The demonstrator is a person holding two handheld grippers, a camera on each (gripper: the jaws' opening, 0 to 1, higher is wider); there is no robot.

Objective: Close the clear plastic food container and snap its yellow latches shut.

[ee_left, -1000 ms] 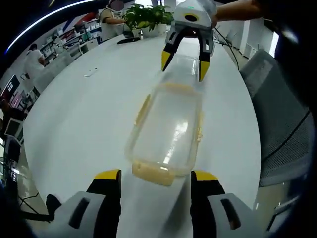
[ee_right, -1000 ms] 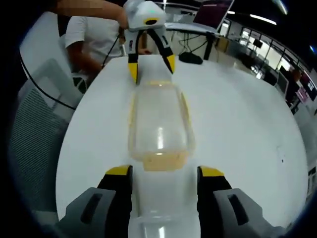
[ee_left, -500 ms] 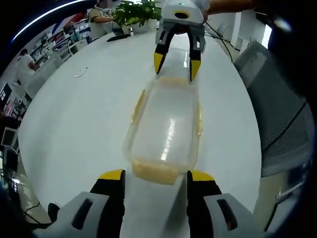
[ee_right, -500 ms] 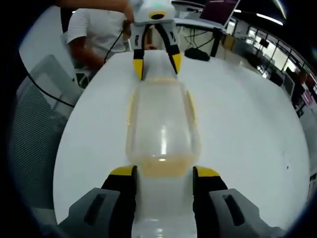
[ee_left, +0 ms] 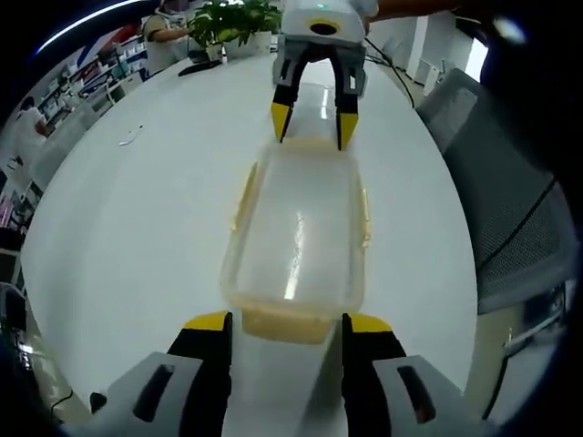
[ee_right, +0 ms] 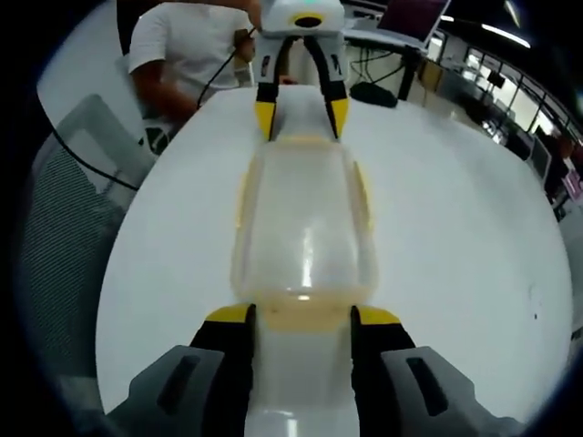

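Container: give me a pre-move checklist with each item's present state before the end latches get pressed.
1. Lid seated on the container: looks ok, its seal cannot tell.
2. Left gripper open, straddling the near end latch: ok.
3. Right gripper open at the opposite end latch: ok.
4. End latches snapped down: cannot tell.
5. Side latches closed: cannot tell.
6. Container flat on the white table: ok.

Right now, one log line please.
container: lid on, table | left gripper: open at near end | right gripper: open at opposite end
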